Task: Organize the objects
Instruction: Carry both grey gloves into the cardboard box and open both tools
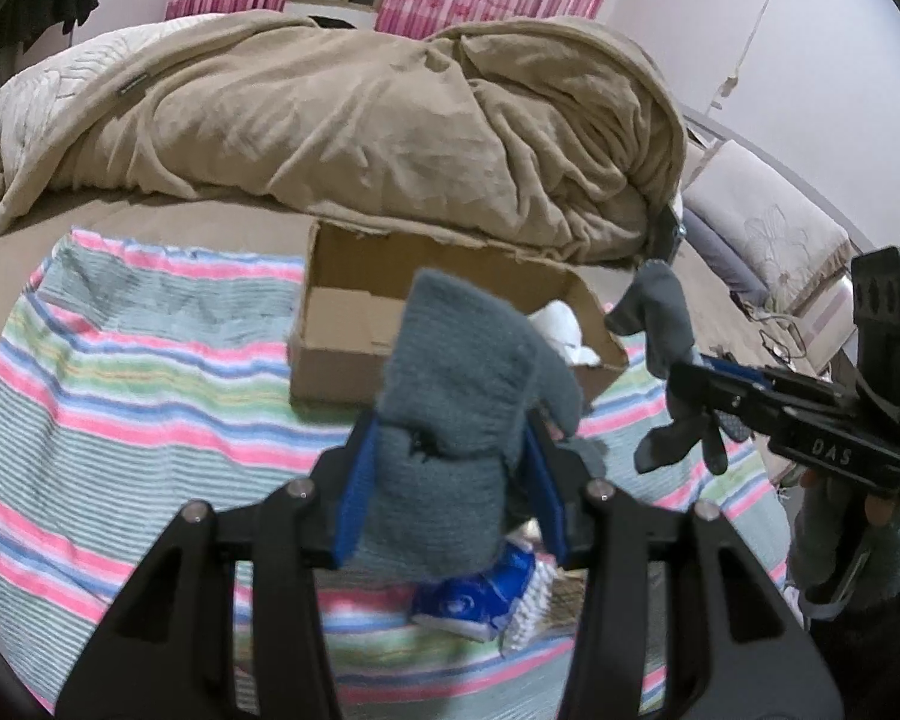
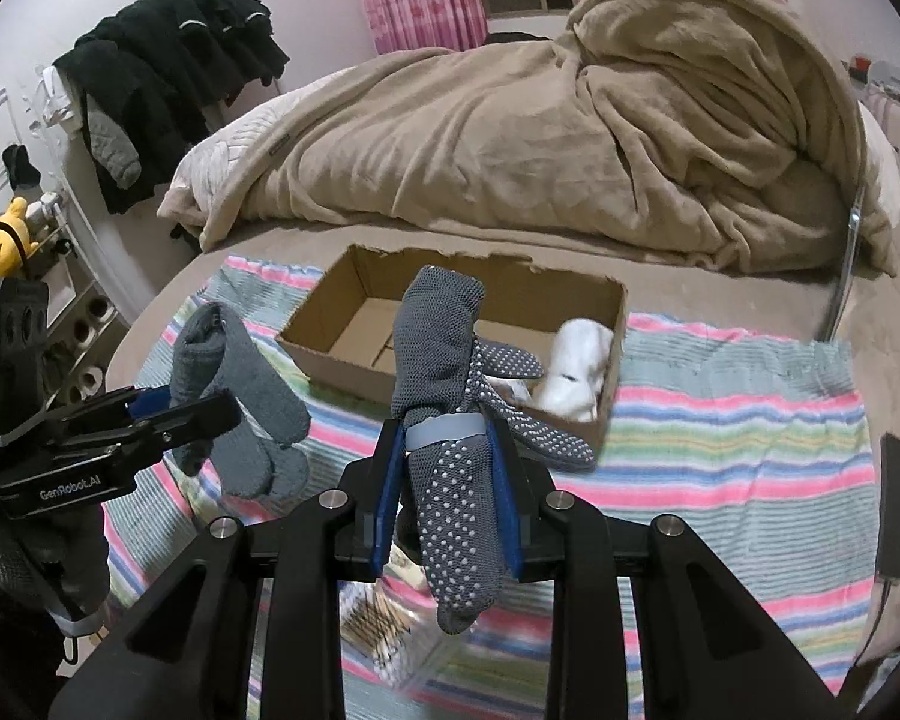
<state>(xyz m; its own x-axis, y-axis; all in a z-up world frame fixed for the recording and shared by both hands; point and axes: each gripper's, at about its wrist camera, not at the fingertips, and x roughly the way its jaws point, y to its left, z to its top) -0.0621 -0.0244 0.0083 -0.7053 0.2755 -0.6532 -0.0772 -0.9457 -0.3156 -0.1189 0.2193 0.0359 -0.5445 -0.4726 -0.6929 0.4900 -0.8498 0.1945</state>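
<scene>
Both grippers pinch gloves above the striped towel (image 2: 720, 420): the right gripper (image 2: 447, 468) clamps a dotted grey glove (image 2: 456, 516) hanging lengthwise just short of the cardboard box (image 2: 336, 330) at frame centre, while the left gripper (image 1: 444, 480) clamps a plain grey knit glove (image 1: 450, 396) equally near.

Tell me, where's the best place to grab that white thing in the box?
Probably from above, pinching the raised middle of the white cloth bundle. It lies in the right end of the open-topped cardboard box, close against the walls, so a sideways approach looks blocked. Both tools are full now.
</scene>
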